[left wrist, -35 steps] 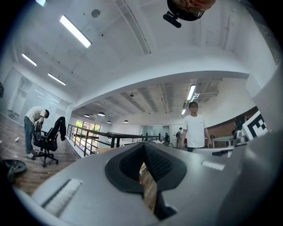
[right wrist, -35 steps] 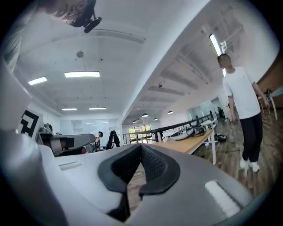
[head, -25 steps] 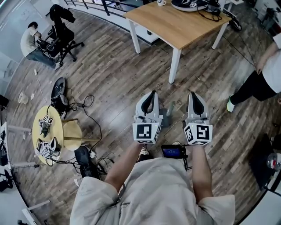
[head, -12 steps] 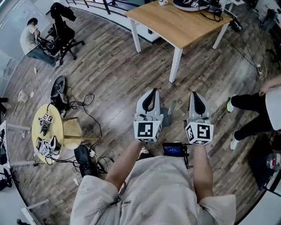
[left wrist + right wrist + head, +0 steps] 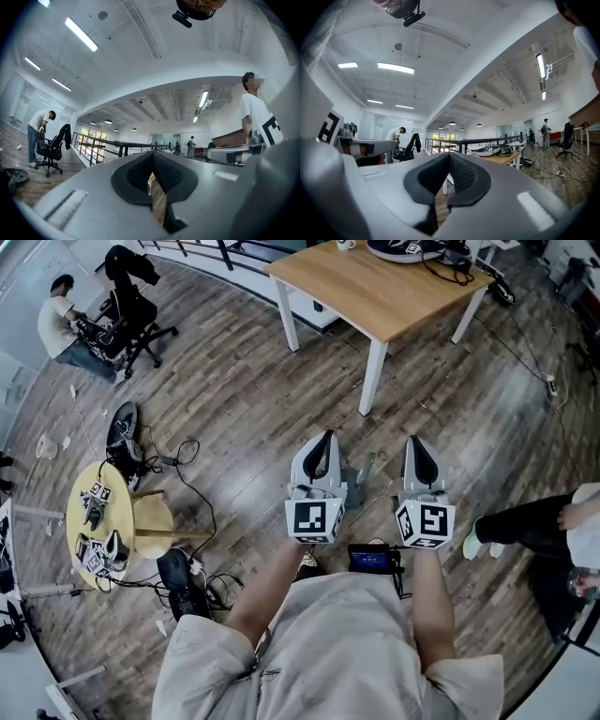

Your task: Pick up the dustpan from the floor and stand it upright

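The grey dustpan (image 5: 356,482) lies on the wooden floor, seen in the head view between my two grippers and partly hidden behind the left one; its handle (image 5: 367,465) points away from me. My left gripper (image 5: 325,437) is held level above the floor just left of it, jaws shut and empty. My right gripper (image 5: 413,441) hangs level just to the right of it, also shut with nothing held. In the left gripper view the left gripper (image 5: 152,153) shows its pads meeting. In the right gripper view the right gripper (image 5: 449,154) looks the same. Neither gripper view shows the dustpan.
A wooden table (image 5: 394,292) on white legs (image 5: 372,381) stands ahead. A round yellow stool (image 5: 103,521) with gear and cables (image 5: 187,465) sit at the left. A person's legs (image 5: 530,521) are close at the right. An office chair (image 5: 131,306) stands far left.
The person at the right has walked down along the right edge of the head view. Both grippers have stayed in place, shut.
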Demonstrator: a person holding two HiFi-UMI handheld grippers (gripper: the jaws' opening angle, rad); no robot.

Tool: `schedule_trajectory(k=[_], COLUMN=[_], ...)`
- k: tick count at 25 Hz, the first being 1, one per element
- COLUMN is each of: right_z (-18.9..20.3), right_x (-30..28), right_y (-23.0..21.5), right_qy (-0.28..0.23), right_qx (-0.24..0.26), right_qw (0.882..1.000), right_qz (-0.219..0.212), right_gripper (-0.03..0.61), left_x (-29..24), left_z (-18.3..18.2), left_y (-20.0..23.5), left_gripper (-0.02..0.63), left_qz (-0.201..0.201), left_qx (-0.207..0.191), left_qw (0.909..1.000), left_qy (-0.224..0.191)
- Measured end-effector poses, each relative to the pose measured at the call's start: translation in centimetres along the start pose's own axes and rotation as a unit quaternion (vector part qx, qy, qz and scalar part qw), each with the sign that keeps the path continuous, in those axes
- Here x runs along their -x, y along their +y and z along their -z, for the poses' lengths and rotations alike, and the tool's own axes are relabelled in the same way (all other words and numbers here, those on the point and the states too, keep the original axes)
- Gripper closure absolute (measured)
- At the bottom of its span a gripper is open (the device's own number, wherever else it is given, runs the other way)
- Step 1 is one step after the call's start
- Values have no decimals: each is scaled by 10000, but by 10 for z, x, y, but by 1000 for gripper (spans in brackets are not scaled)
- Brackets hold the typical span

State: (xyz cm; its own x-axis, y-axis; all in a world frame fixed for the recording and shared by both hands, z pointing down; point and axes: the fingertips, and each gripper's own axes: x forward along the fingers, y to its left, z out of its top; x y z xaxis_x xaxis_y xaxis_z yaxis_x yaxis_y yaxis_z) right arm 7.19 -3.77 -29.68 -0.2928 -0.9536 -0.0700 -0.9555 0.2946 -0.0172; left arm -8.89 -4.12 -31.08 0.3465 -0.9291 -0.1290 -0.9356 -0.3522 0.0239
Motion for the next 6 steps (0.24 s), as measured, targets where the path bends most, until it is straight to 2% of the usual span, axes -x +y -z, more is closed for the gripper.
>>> schedule_trajectory(k=[6], right_z=[1], right_x=[4], right_y=[-15], right_qy=[16], right_qx=[-14], right_qw=[10000], right_qz=[48], right_gripper=[574], left_x=[-7], left_z=[-1], left_y=[-13], left_gripper=[594], left_qz=[44], left_qx=[1], left_qw=[10000], left_qy=[-26])
